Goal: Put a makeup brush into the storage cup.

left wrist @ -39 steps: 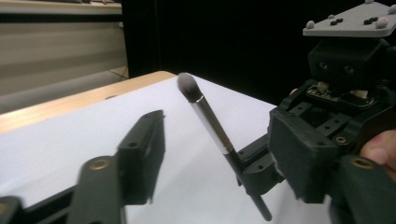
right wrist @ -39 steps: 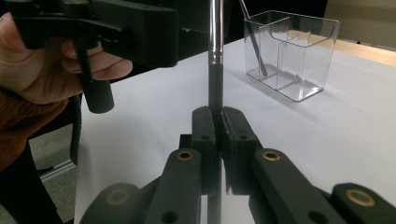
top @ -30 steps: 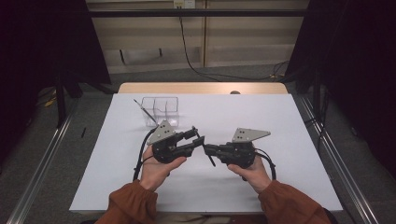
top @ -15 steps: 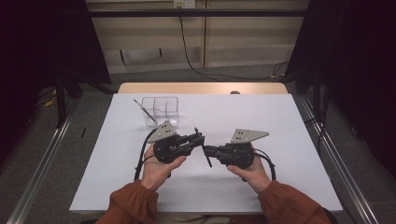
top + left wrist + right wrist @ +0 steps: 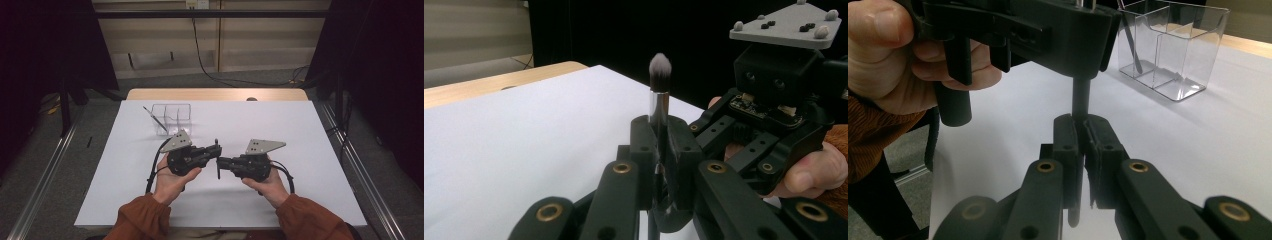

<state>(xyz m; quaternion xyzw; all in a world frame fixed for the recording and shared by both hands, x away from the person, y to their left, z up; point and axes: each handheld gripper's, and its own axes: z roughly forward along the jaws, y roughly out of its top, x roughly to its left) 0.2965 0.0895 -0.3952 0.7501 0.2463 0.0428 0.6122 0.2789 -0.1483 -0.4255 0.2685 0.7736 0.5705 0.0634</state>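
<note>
Brush [image 5: 659, 95], light, stiff and slim, stands pinched mid-handle by both the left hand-held gripper [image 5: 216, 150] and right hand-held gripper [image 5: 220, 162], mid-table [image 5: 310, 135]; soft bristles best avoided.

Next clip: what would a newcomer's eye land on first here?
First, the two grippers meeting above the middle of the white table: the left gripper and the right gripper both clamp one makeup brush, its pale bristle tip pointing up. The left jaws have just been closing on the handle. Next, the clear organizer toward the far left of the table, with another slim tool leaning in it.
</note>
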